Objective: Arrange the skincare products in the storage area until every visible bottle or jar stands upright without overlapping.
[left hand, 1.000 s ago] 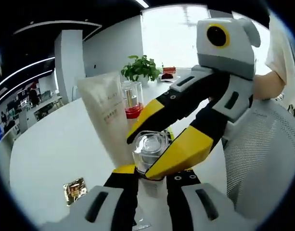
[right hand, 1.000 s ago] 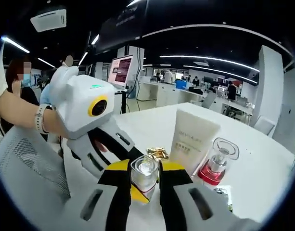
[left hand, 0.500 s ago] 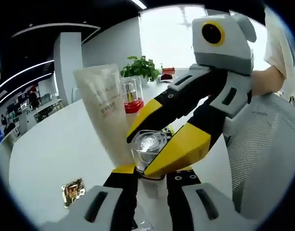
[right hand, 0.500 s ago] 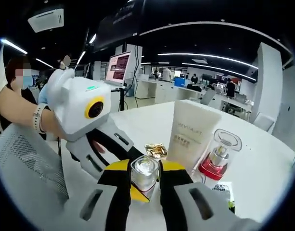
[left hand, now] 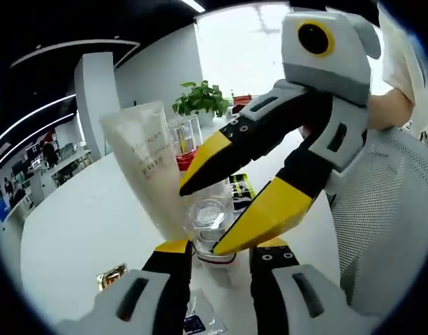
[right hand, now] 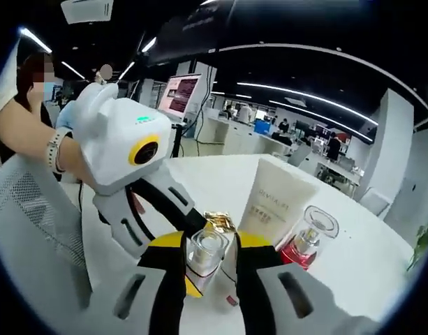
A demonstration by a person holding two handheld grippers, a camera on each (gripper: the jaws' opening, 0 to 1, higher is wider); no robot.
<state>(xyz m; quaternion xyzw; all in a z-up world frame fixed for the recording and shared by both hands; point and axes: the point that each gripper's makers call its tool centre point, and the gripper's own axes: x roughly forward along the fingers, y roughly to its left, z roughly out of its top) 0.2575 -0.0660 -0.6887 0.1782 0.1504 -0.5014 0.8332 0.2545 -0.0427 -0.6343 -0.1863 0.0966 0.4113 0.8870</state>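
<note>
Surface (left hand: 81, 223): a white round top is being seen carrying the products; open room is being left toward the far rim in the left gripper view, and beyond the red-based bottle in the right gripper view.
Tube (right hand: 275, 202): a cream tube is being stood on its cap, upright with a slight lean; pale lettering is being shown on its face, too blurred to be read surely.
Right gripper (left hand: 212, 218): its yellow-tipped jaws are being seen spread wider than half a second ago, one tip above the glass bottle and one beside it; nothing is being gripped.
Left gripper (left hand: 215, 257): its jaws are being held close about the base of the glass bottle; whether they are actually pressing on it cannot be told.
Red-based bottle (right hand: 306, 239): a clear bottle with a red base is being kept upright just beside the tube.
Glass bottle (right hand: 205, 252): a small clear bottle is being kept upright between both grippers, in front of the tube.
Gold sachet (left hand: 113, 277): it is being left flat on the surface, apart from the bottles.
</note>
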